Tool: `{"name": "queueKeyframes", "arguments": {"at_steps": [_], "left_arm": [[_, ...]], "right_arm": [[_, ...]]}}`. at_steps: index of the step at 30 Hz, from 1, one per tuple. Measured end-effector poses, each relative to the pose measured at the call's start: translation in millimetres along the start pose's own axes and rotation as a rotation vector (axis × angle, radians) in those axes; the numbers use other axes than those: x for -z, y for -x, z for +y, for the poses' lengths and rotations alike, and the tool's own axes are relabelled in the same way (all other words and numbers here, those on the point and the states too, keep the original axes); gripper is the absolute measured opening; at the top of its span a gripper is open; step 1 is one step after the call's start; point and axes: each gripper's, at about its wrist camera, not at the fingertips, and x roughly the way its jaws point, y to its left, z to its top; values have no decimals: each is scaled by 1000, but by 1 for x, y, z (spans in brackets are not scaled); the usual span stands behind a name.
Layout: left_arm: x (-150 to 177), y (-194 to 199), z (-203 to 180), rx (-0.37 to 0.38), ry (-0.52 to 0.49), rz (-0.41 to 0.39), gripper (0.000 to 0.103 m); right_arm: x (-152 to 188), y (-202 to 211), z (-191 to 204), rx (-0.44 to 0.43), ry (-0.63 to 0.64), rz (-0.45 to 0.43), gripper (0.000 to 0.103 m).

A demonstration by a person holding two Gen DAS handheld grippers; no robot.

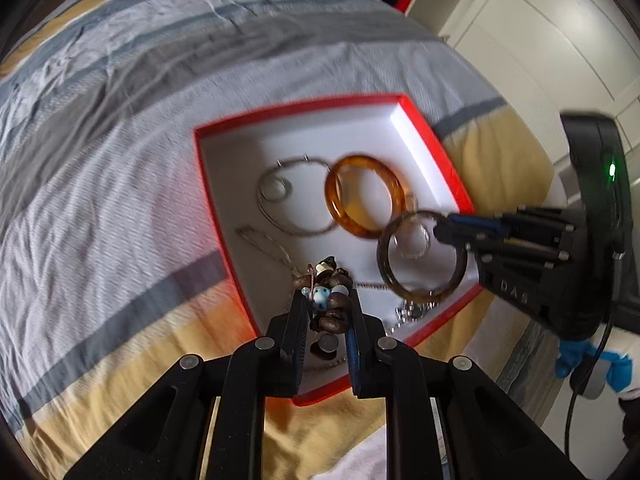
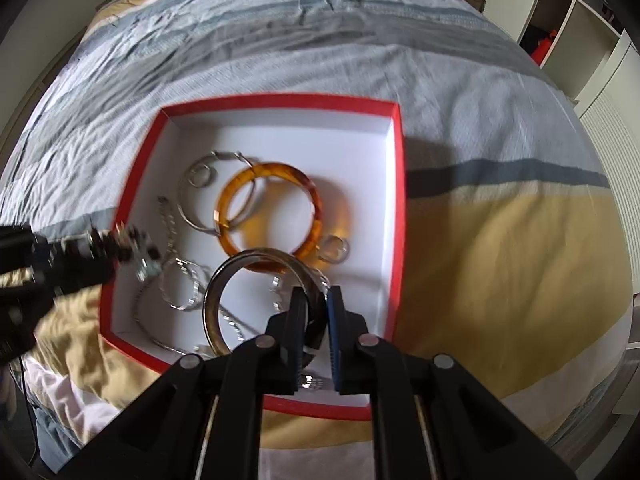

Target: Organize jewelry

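A red box with a white inside lies on the bed. In it lie an amber bangle, silver hoops, chains and small rings. My left gripper is shut on a brown beaded bracelet with a blue bead, held above the box's near-left side. My right gripper is shut on a dark bangle, held above the box's near part.
The bed cover is striped grey, white and yellow. White wardrobes and an open shelf stand at the right. A cable and a blue-gloved hand are behind the right gripper.
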Motion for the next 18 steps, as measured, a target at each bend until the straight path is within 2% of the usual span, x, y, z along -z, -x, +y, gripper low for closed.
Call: {"name": "queueKeyframes", "arguments": {"at_steps": [8,13,16,18], "left_arm": [[19,-33,5,-33,13,81,17],[23,-37,2,-35,3,85,19],[21,-33,-2,-20,2,64,29],[22,-25,-3,-20,-4,41,40]], "right_arm": [[10,-20,-6,1,3,52,10],[13,-20,-9,8,-5,54,11],[11,-14,-10,6,-17,38,11],[10,-7,-11,5,-21,14,12]]}}
